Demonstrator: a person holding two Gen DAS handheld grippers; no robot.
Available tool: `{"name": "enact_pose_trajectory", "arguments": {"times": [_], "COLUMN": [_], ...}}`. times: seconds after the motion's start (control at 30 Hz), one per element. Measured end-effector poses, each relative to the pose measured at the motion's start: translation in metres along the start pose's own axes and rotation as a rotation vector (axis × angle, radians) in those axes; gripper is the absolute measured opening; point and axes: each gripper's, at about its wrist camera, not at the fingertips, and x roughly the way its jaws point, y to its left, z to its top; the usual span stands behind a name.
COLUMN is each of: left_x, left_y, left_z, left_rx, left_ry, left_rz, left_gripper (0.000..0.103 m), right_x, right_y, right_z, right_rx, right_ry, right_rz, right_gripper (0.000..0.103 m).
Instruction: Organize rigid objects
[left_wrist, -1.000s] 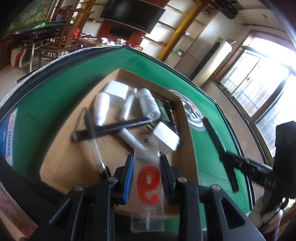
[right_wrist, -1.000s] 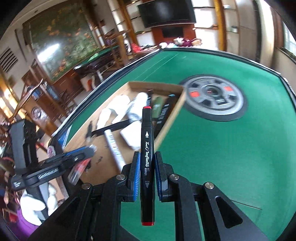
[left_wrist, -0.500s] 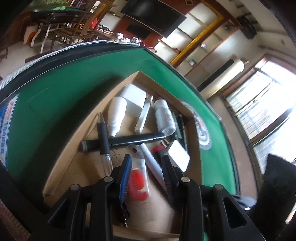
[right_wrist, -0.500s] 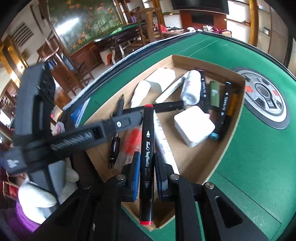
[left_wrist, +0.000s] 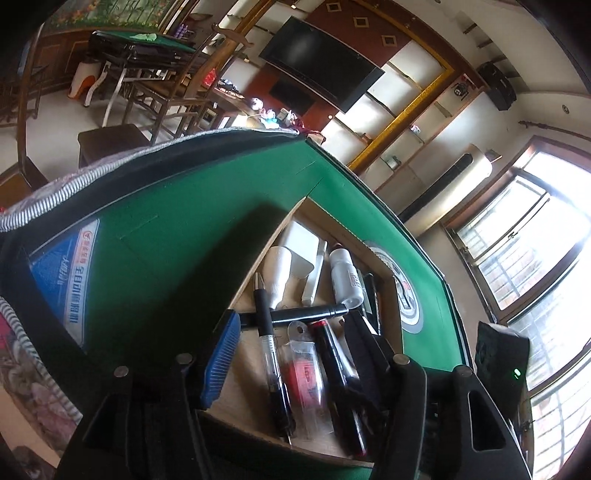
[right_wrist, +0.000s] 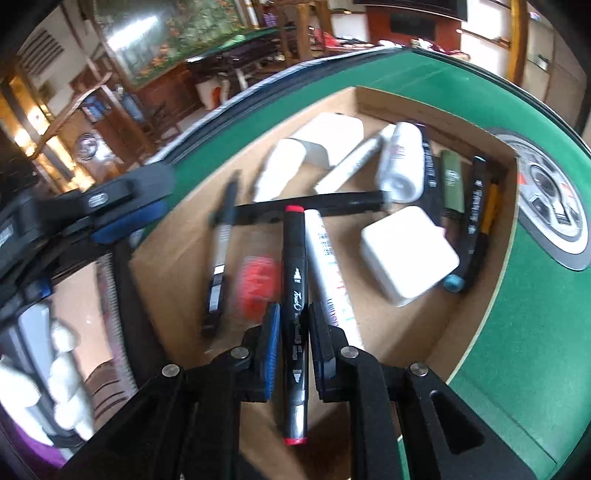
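Note:
A clear packet with a red number candle (left_wrist: 304, 369) lies flat on the floor of the cardboard box (left_wrist: 332, 221), beside a black pen (left_wrist: 271, 354). My left gripper (left_wrist: 291, 325) hovers over the packet with its jaws opening; the pads touch nothing. In the right wrist view my right gripper (right_wrist: 293, 332) is shut on a black marker with red ends (right_wrist: 293, 288), held low over the box (right_wrist: 424, 107) between the blurred packet (right_wrist: 256, 284) and a white paint marker (right_wrist: 328, 277). The left gripper (right_wrist: 122, 218) shows at the box's left side.
The box also holds a white charger block (right_wrist: 408, 254), a white bottle (right_wrist: 400, 162), a long black marker lying crosswise (right_wrist: 332, 203), a green stick (right_wrist: 452, 181) and more pens at its right wall. It sits on a green felt table (left_wrist: 184, 229) with a round centre panel (right_wrist: 550, 206).
The left gripper let go of the candle packet, which now lies in the box, and its jaws spread wide. The right gripper came down over the box with the marker.

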Motion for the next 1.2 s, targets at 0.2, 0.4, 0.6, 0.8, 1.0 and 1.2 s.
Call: {"name": "enact_pose_trajectory", "arguments": {"times": [0.2, 0.4, 0.6, 0.8, 1.0, 1.2], "left_x": [-0.006, -0.011, -0.042, -0.098, -0.052, -0.038], "left_y": [-0.016, -0.032, -0.076, -0.126, -0.133, -0.126], "left_z": [-0.005, -0.009, -0.022, -0.051, -0.047, -0.050], "left_rx": [0.062, 0.109, 0.279, 0.363, 0.379, 0.360], "left_ry": [-0.033, -0.053, -0.264, -0.630, -0.375, -0.322], "left_rz": [0.030, 0.059, 0.251, 0.284, 0.362, 0.419], "left_gripper": [0.067, 0.068, 0.070, 0.103, 0.103, 0.103], "right_x": [0.001, -0.042, -0.091, -0.140, -0.140, -0.133], "right_y": [-0.013, -0.016, -0.032, -0.034, -0.039, -0.021], "right_z": [-0.002, -0.011, -0.025, -0.056, -0.060, -0.070], "right_rx": [0.041, 0.026, 0.046, 0.064, 0.087, 0.022], "right_ry": [-0.009, -0.127, -0.286, -0.597, -0.567, -0.527], "right_rz": [-0.004, -0.040, -0.150, -0.494, -0.539, -0.560], "right_gripper": [0.015, 0.043, 0.054, 0.103, 0.103, 0.103]}}
